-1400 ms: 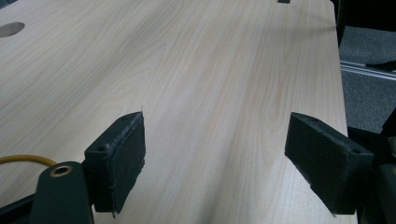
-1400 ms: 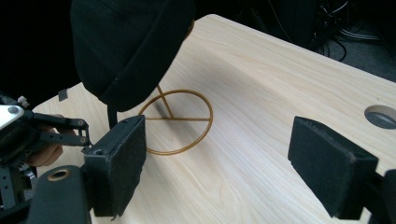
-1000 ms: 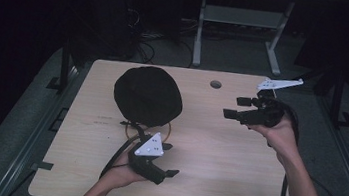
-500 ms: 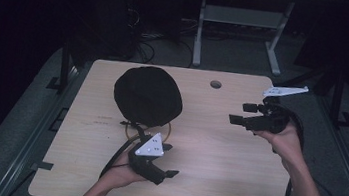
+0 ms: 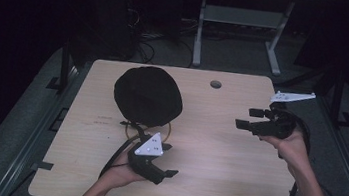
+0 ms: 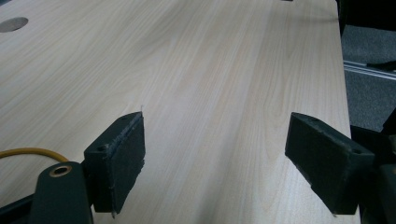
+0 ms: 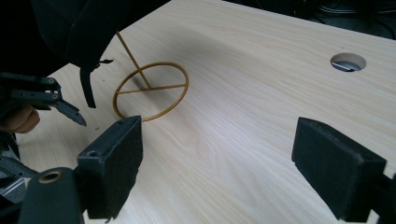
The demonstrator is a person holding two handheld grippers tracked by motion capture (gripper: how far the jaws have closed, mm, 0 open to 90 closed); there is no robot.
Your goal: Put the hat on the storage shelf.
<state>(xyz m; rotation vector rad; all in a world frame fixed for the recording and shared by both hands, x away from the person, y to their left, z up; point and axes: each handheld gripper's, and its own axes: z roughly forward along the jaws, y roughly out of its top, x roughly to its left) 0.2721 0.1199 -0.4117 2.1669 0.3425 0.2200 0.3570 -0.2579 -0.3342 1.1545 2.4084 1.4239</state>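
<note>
A black hat (image 5: 147,94) rests on a thin gold wire stand whose ring base (image 5: 148,129) lies on the wooden table (image 5: 232,185). In the right gripper view the ring base (image 7: 152,91) and the hat (image 7: 79,28) sit ahead to the left. My left gripper (image 5: 170,159) is held low near the table's front, just in front of the ring, jaws open and nothing between them. My right gripper (image 5: 246,117) hovers over the table's right side, open and pointing left toward the hat. Both gripper views, left (image 6: 215,158) and right (image 7: 217,163), show wide gaps over bare wood.
A round cable hole (image 5: 216,84) pierces the table near its far edge. A curve of gold wire (image 6: 28,152) shows at the left of the left gripper view. The table's right edge (image 6: 343,70) drops to grey floor. A metal frame (image 5: 242,20) stands behind the table.
My right gripper has drifted a little to the right and toward the near side, staying open. The left gripper and the hat have not moved.
</note>
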